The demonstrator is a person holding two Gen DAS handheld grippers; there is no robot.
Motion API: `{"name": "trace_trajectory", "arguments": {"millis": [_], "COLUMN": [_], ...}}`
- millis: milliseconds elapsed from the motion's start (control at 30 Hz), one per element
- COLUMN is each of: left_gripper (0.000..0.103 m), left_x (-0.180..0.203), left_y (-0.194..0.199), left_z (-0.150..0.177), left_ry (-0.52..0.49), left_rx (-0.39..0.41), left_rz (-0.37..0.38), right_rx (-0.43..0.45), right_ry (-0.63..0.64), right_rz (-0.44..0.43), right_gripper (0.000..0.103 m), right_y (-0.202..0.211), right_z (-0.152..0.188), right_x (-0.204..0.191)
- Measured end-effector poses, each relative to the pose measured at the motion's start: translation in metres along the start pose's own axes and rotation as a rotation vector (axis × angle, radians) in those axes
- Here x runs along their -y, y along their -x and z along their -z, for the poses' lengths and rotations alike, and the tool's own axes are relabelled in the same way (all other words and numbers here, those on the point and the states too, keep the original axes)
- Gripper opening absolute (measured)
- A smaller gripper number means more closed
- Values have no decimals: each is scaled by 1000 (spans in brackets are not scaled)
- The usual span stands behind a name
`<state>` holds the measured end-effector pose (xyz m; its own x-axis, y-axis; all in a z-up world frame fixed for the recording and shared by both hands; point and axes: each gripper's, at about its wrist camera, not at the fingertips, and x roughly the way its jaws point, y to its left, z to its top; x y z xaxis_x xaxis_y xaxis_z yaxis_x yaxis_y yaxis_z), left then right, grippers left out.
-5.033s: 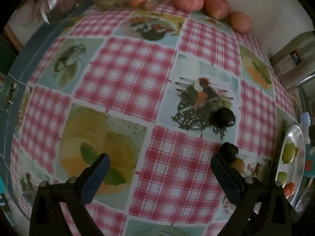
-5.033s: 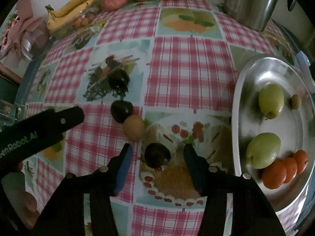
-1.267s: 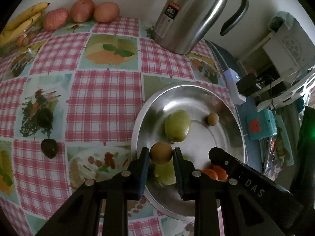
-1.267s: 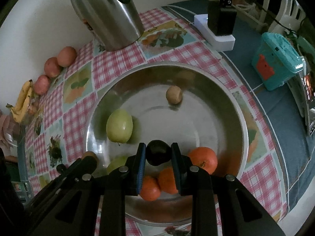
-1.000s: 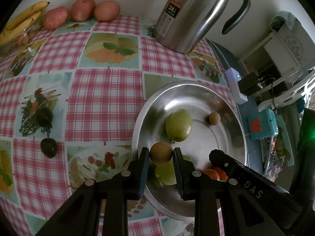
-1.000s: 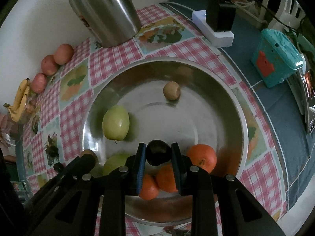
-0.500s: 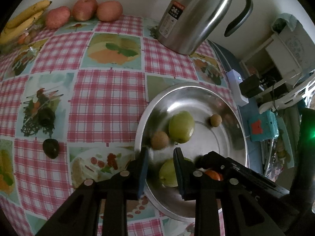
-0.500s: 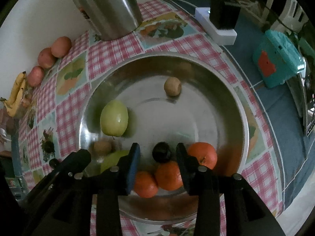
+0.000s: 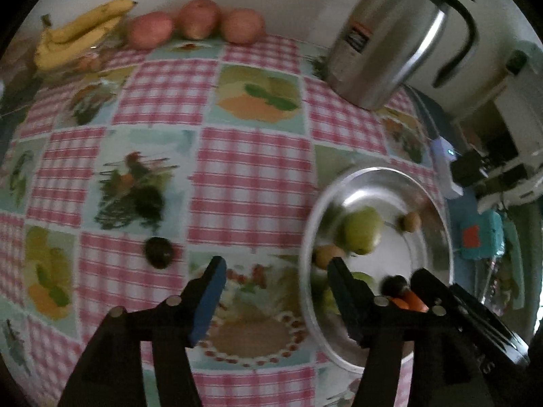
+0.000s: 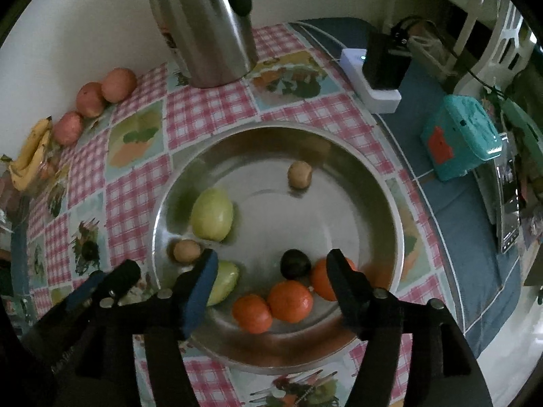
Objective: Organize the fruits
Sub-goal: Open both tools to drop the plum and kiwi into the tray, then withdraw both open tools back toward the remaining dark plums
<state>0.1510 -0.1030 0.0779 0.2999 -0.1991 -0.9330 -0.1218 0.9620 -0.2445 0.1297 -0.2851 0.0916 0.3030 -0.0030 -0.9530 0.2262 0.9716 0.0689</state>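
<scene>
Steel forms the round tray (image 10: pixel 390 210) on the checked table (image 9: pixel 251 176), and the fruit is gathered in it. Both tongs have just been opening, and nothing is held between either pair now. A second ago the right tongs (image 10: pixel 271 264) were clamped on the dark plum (image 10: pixel 294 264); it is now released and lies in the tray, touching an orange (image 10: pixel 320 283) beside two others. The left tongs (image 9: pixel 276 271), which then gripped the small brown fruit (image 10: pixel 186 251), are now spread wide and have been drawn back over the tablecloth beside the tray's rim; that fruit rests in the tray against the green pear (image 10: pixel 212 213). One dark plum (image 9: pixel 158 251) is still left on the cloth, well apart from the tray.
</scene>
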Motion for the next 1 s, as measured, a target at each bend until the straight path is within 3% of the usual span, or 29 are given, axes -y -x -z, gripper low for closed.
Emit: {"name": "trace_trajectory", "arguments": {"millis": [200, 300, 367, 400, 767, 1000], "left_gripper": [83, 97, 102, 103, 103, 103], "left_x": [-21, -30, -37, -39, -63, -69], "left_y": [12, 19, 24, 25, 45, 58], "left_z": [-4, -5, -5, -5, -3, -6], "left_ry": [37, 53, 66, 71, 100, 4], "left_rx": [23, 44, 65, 71, 130, 152], "left_rz": [-74, -103, -121, -129, -236, -393], "right_rx": [2, 18, 25, 27, 51, 38], "right_ry": [29, 44, 51, 54, 77, 105], "right_rz": [0, -3, -9, -10, -29, -37], "right_gripper": [74, 76, 83, 89, 89, 89], "right_y": [3, 5, 7, 7, 10, 8], "right_z": [5, 6, 7, 7, 10, 12], "right_x": [-9, -13, -15, -16, -23, -33]}}
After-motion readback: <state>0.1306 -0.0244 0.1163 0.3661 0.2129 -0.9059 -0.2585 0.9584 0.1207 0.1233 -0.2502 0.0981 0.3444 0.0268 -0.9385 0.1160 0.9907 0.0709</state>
